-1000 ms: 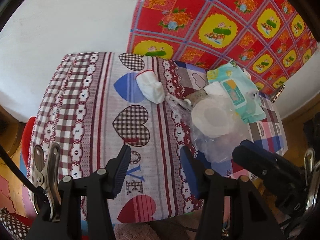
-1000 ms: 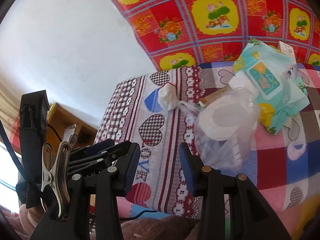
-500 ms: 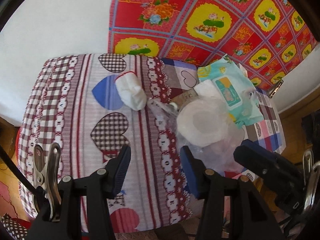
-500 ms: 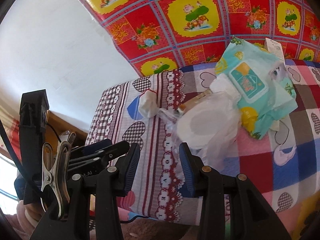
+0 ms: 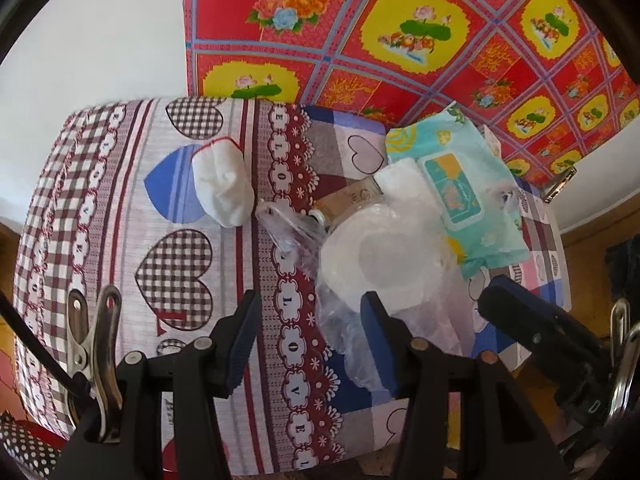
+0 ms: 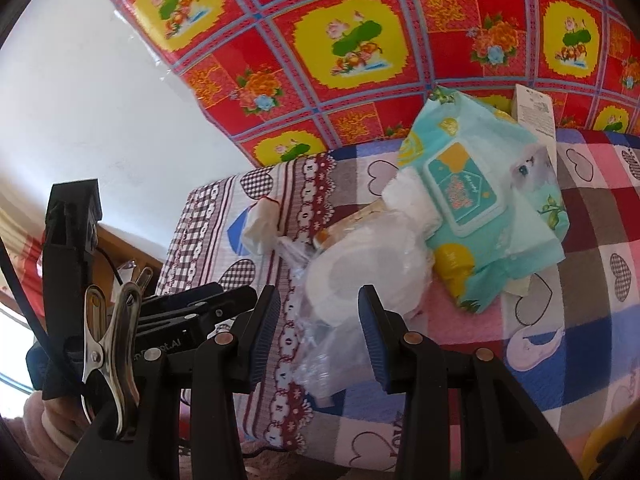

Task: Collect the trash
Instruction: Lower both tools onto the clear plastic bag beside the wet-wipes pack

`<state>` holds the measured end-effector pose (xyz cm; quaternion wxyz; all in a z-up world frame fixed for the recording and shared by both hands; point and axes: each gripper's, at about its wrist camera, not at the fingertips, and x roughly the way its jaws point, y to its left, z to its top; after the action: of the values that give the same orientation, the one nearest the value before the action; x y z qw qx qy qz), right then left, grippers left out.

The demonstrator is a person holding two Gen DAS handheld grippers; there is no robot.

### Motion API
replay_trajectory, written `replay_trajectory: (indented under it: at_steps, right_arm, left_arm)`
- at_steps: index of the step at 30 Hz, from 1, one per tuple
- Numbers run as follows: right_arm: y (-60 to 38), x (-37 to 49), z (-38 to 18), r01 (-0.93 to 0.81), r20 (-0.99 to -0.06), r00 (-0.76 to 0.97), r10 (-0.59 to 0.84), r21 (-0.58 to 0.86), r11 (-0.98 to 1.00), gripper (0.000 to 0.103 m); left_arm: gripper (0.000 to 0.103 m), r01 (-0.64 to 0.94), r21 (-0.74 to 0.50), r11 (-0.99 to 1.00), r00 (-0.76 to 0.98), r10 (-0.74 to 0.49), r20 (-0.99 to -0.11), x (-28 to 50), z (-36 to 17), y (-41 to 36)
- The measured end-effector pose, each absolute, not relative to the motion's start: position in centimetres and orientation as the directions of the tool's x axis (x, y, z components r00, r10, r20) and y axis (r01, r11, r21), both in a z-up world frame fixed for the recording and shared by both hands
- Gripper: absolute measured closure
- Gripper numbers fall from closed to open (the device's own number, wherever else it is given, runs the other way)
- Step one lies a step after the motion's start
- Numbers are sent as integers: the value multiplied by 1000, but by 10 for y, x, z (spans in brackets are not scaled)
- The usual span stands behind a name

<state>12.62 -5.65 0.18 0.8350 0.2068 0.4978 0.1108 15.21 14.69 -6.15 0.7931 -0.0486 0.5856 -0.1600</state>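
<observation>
On the bed (image 5: pixel 120 216), covered by a heart-patterned sheet and set against a red floral cloth (image 5: pixel 400 40), the items lay clustered toward the far edge. A teal wipes pack (image 5: pixel 460 184) sat nearest that edge, partly resting on the other items. Touching it on the near side was a clear plastic bag (image 5: pixel 360 264) containing a white roll. A brown tube-like item (image 5: pixel 352 200), partly hidden, lay between the bag and the pack. A crumpled white tissue (image 5: pixel 224 188) lay just left of the bag's neck. The left gripper (image 5: pixel 308 344) hung above the near edge, jaws parted and empty. The right gripper (image 6: pixel 316 336), over the bag, was likewise released, gripping nothing.
</observation>
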Motion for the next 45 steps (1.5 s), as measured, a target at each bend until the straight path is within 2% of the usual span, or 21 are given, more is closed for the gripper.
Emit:
replay_trajectory:
  at_steps: [9, 16, 36, 40, 45]
  right_arm:
    - [-79, 135, -15, 37, -803, 472, 362, 429, 903, 61]
    - [-100, 147, -36, 69, -819, 448, 359, 432, 899, 59]
    - [-86, 186, -90, -43, -851, 317, 420, 429, 902, 59]
    - [-83, 185, -100, -61, -859, 284, 425, 426, 902, 59]
    - [-83, 181, -108, -79, -847, 273, 456, 453, 888, 59]
  left_arm:
    - [50, 211, -233, 949, 242, -281, -928, 163, -82, 123]
    - [45, 198, -244, 949, 233, -288, -929, 163, -96, 114]
    - [44, 64, -279, 958, 208, -286, -935, 166, -128, 106]
    - [42, 84, -234, 969, 232, -247, -941, 163, -126, 99]
    - [35, 86, -164, 983, 265, -181, -947, 159, -125, 94]
